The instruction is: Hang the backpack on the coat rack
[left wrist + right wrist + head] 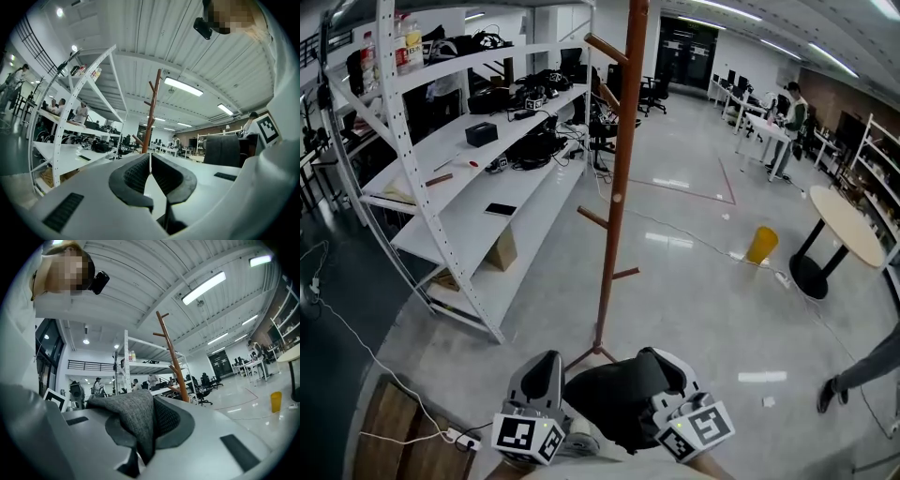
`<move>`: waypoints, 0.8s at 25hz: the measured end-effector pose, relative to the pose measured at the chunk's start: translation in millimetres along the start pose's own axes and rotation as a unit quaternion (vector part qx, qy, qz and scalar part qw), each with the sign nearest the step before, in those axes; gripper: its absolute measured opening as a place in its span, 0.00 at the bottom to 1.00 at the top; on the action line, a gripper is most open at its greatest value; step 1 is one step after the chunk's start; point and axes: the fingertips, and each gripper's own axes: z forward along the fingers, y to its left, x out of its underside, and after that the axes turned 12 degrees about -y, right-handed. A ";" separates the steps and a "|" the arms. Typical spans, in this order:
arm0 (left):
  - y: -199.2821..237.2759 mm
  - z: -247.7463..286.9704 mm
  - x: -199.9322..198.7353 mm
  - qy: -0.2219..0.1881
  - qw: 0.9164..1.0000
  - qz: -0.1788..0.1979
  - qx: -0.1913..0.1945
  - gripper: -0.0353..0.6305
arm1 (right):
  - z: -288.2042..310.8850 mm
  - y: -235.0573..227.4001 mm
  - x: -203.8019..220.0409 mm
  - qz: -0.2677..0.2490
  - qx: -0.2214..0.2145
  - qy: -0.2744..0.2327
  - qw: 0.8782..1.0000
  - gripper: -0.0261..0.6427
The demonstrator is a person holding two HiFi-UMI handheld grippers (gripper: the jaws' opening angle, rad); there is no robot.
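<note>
**Q:** One backpack, is that all? Where is it?

**A:** Yes, one dark backpack (623,403). It sits low at the bottom of the head view, bunched between both grippers. It is near the foot of the brown wooden coat rack (619,187) and well below every peg.

**Q:** How is it held?

**A:** The right gripper (149,420) is clenched on a fold of the bag's grey woven fabric, which drapes over one jaw. The left gripper (150,161) has its jaws pressed together with nothing visible between them, so it seems to carry none of the load.

**Q:** What could go wrong from here?

**A:** A single pinch of loose cloth may slip as the bag is raised, and the bag would drop onto the glossy floor (694,281). No strap or loop is visibly gripped, so there may be nothing open to hook over the top peg (605,47). The pole is slim and stands on short splayed feet (598,354). A heavy bag swung onto one side could rock it toward the white shelving (487,150) nearby.
</note>
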 end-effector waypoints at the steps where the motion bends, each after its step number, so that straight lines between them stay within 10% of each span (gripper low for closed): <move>1: 4.9 9.3 0.1 0.000 1.000 -0.001 0.003 0.09 | 9.8 -3.5 -0.5 -0.003 0.000 -0.002 1.000 0.09; 20: 57.7 101.8 0.7 0.004 1.000 0.007 0.021 0.09 | 131.1 -45.5 -43.9 -0.060 -0.016 -0.037 0.997 0.09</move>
